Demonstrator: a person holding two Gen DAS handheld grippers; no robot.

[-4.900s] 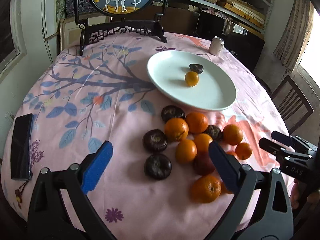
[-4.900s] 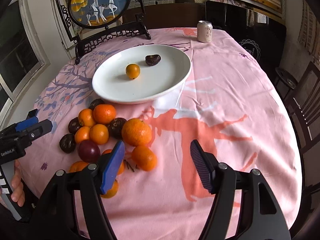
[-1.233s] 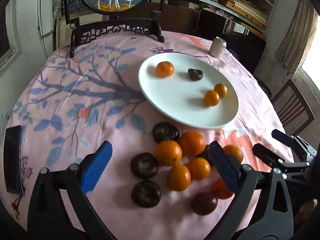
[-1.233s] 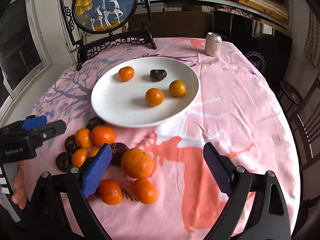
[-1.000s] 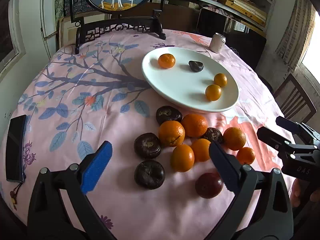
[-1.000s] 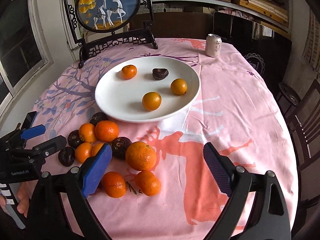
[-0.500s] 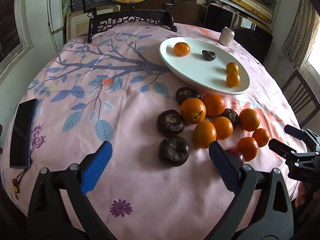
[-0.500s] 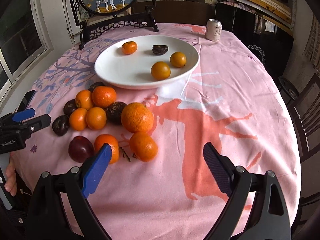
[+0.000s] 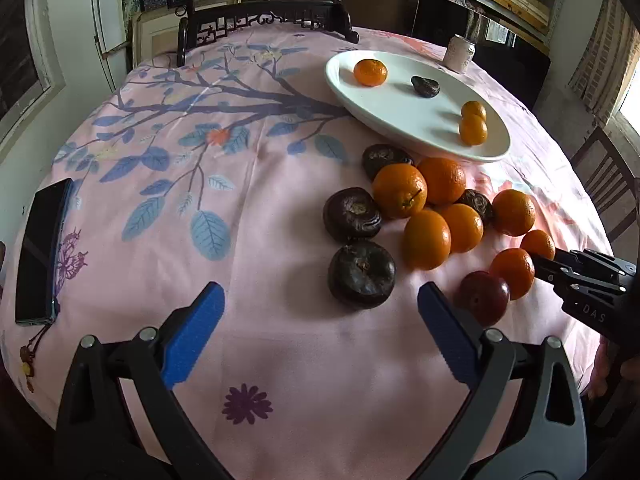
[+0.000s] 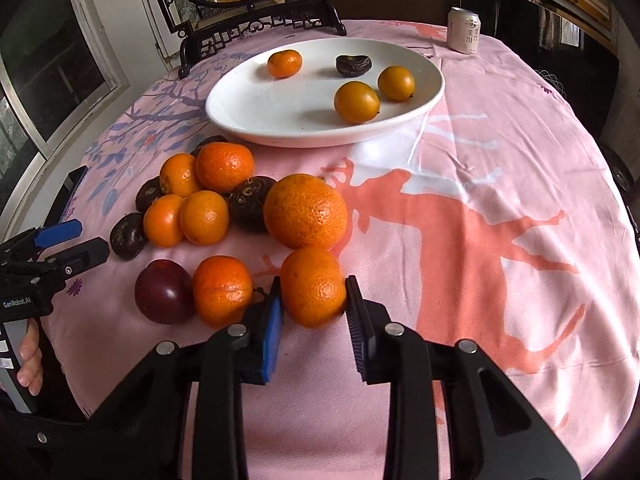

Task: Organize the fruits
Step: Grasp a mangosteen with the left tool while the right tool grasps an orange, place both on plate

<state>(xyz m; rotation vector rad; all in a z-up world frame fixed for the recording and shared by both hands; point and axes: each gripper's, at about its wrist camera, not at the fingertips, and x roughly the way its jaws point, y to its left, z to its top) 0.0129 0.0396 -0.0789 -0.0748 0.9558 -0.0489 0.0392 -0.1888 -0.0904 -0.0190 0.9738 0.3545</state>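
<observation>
With four fruits lying on the oval white ceramic plate (image 10: 280, 128) and about a dozen left in front of it on the pink cloth, the right gripper (image 10: 314, 312) clasps a near small orange mandarin (image 10: 313, 286) while the left gripper (image 9: 320, 332) hangs spread wide, holding nothing.

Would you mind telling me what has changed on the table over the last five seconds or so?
The white plate gained two fruits and now holds four. The right gripper, open before, has come down and shut on an orange at the near edge of the pile. The left gripper stays open and empty. The can and phone are unmoved.
</observation>
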